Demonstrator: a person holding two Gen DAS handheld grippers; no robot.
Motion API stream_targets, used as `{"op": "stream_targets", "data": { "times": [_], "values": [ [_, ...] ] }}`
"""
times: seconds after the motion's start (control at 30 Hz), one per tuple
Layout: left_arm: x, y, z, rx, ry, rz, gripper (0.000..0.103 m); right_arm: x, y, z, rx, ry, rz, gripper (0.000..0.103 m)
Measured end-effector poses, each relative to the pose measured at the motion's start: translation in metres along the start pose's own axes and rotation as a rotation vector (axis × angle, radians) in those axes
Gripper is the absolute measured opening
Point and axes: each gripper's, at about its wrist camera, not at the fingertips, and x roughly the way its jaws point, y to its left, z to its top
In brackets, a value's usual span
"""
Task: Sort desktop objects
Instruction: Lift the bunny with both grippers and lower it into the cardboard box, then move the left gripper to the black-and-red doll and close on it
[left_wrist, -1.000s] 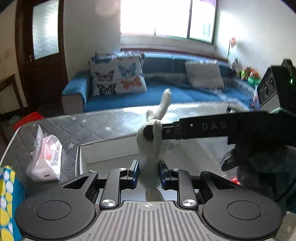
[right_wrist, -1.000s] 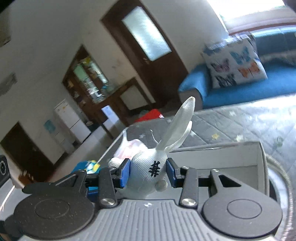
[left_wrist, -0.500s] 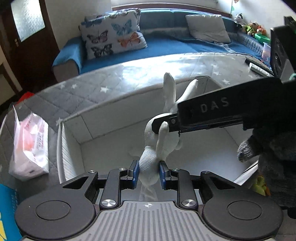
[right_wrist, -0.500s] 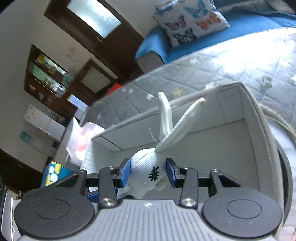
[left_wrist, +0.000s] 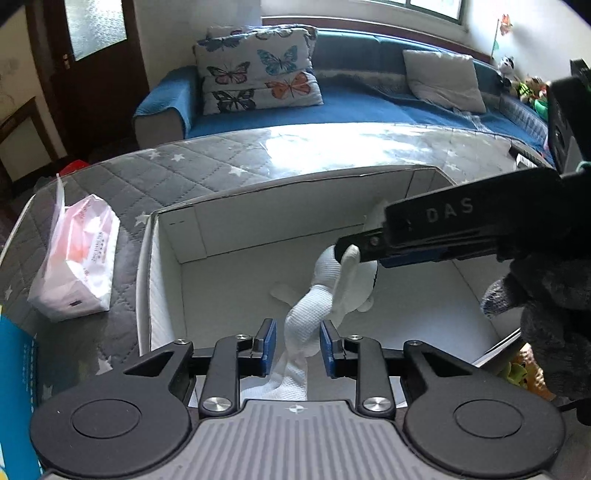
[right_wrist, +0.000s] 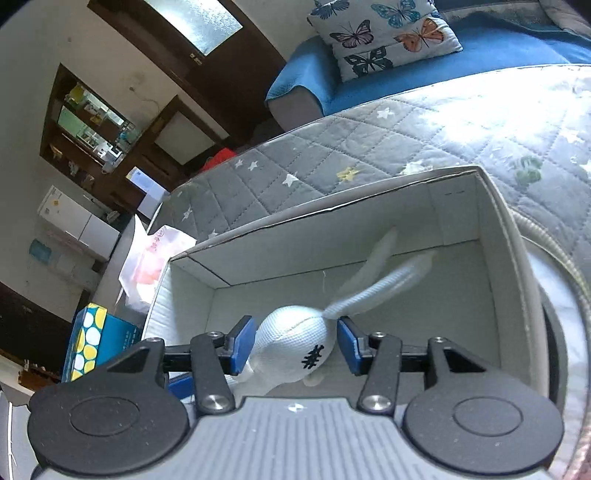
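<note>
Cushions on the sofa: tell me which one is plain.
The grey-white cushion toward the right end of the sofa in the left wrist view. The butterfly cushions, stacked at the left end, carry coloured butterflies.

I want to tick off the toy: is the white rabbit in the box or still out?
In. The white rabbit hangs below the rim inside the box, between both grippers' just-opening jaws.

My left wrist camera sits just behind my left tool (left_wrist: 294, 345) and looks steeply down into the white box (left_wrist: 166, 236) on the desk (left_wrist: 207, 173), close above it, facing the blue sofa (left_wrist: 362, 103). My right wrist camera rides behind my right tool (right_wrist: 295, 347), tilted down into the same box (right_wrist: 369, 221) from the other side, facing the dark door (right_wrist: 207, 33). Both share the box, the white rabbit toy (left_wrist: 332, 288), the tissue pack (left_wrist: 79, 262) and the butterfly cushion (left_wrist: 258, 70).
</note>
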Motion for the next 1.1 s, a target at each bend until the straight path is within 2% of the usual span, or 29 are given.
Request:
{"op": "stream_targets", "data": {
  "times": [0.33, 0.43, 0.53, 0.67, 0.87, 0.93, 1.1],
  "values": [
    [-0.026, 0.002, -0.011, -0.101, -0.044, 0.021, 0.028, -0.042, 0.006, -0.008, -0.103, -0.026, 0.036, 0.051],
    [-0.039, -0.004, -0.017, -0.116, -0.074, 0.020, 0.028, -0.063, 0.012, -0.015, -0.171, -0.047, 0.051, 0.057],
    [-0.049, -0.011, -0.023, -0.129, -0.095, 0.016, 0.028, -0.083, 0.017, -0.025, -0.255, -0.081, 0.041, 0.057],
    [-0.062, -0.027, -0.033, -0.135, -0.121, 0.012, 0.028, -0.114, 0.018, -0.043, -0.343, -0.131, 0.040, 0.068],
    [-0.075, -0.053, -0.046, -0.138, -0.145, -0.032, 0.028, -0.152, 0.003, -0.072, -0.388, -0.186, 0.031, 0.071],
    [-0.078, -0.062, -0.050, -0.142, -0.152, -0.051, 0.029, -0.163, -0.004, -0.082, -0.401, -0.209, 0.016, 0.075],
    [-0.077, -0.086, -0.060, -0.144, -0.152, -0.098, 0.030, -0.186, -0.024, -0.108, -0.425, -0.248, -0.030, 0.077]
  ]
}}
